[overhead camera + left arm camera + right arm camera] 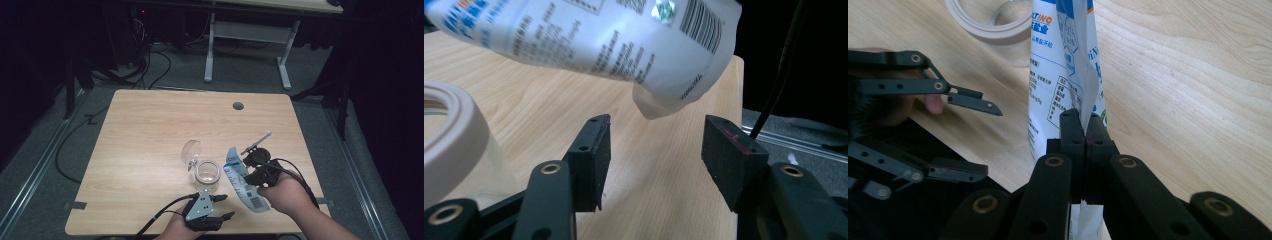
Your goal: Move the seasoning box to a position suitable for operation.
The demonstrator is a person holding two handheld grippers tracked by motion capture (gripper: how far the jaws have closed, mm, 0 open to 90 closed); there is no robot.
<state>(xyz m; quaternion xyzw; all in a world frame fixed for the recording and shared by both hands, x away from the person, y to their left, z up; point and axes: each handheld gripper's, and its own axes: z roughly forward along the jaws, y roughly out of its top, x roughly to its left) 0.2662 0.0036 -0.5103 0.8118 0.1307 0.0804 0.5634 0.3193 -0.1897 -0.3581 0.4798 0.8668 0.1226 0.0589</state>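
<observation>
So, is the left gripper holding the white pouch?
No, the left gripper has open jaws with nothing between them; the white pouch hangs above them.

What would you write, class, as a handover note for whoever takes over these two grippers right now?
Right gripper: shut on the white pouch, held tilted toward the glass jar.
Left gripper: open, nothing between its jaws, near the pouch's lower corner.
Jar stands open on the table, its lid hinged back.
Done: pouch lifted, jar opened.
Left: probably steady or open the pouch and pour into the jar; I can't tell whether anything has been poured.
</observation>
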